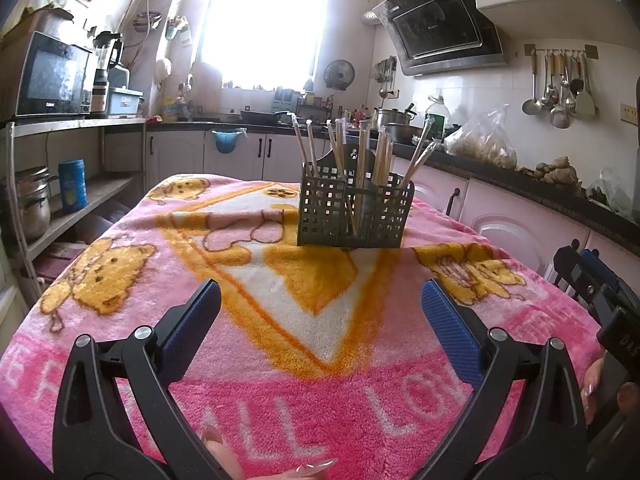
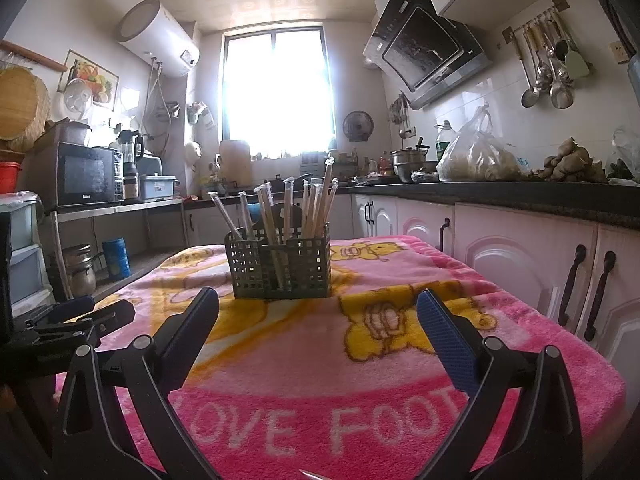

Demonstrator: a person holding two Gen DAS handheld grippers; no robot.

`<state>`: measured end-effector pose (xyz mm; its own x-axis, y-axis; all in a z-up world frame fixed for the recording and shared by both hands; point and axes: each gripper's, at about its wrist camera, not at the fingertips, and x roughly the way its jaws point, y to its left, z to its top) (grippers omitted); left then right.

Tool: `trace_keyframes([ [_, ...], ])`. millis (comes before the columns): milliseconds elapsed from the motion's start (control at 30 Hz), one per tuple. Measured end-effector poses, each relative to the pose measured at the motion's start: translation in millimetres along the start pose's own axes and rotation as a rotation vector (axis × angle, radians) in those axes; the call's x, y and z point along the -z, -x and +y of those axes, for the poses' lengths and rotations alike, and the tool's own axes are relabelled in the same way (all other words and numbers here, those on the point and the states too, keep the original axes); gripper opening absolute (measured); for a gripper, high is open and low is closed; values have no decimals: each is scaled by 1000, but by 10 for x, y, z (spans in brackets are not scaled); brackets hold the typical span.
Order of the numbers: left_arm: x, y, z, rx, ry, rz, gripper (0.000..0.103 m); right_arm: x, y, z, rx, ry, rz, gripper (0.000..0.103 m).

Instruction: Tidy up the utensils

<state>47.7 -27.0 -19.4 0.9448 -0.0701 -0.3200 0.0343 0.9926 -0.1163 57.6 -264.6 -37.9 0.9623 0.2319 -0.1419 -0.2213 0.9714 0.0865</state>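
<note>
A dark green slotted utensil holder [image 1: 354, 216] [image 2: 280, 268] stands upright on the pink blanket-covered table [image 1: 280, 380] [image 2: 280, 380]. Several wrapped chopsticks [image 1: 362, 152] [image 2: 308, 208] stick up out of its compartments. My left gripper [image 1: 320, 316] hovers open over the blanket, well short of the holder, nothing between its fingers. My right gripper [image 2: 318, 320] is likewise open and empty, a little nearer the holder. The right gripper's body [image 1: 592, 280] shows at the right edge of the left wrist view, and the left gripper's body [image 2: 76, 316] at the left of the right wrist view.
A kitchen counter [image 2: 520, 196] with bags, a pot and cabinets runs along the right. A metal shelf [image 1: 80, 124] with a microwave [image 1: 52, 76] stands left of the table. Ladles hang on the wall [image 1: 560, 84]. A person's fingers [image 1: 308, 470] show at the bottom.
</note>
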Motion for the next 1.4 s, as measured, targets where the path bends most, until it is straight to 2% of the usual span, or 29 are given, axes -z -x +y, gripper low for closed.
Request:
trace_keyframes([
  [1133,-1,20,20,-2,0,-8,92,-11,-1,14,-2,2,2,97],
  [1400,-11,27,25,-5,2,-6,92,13,-32,60,-1,7,26,97],
])
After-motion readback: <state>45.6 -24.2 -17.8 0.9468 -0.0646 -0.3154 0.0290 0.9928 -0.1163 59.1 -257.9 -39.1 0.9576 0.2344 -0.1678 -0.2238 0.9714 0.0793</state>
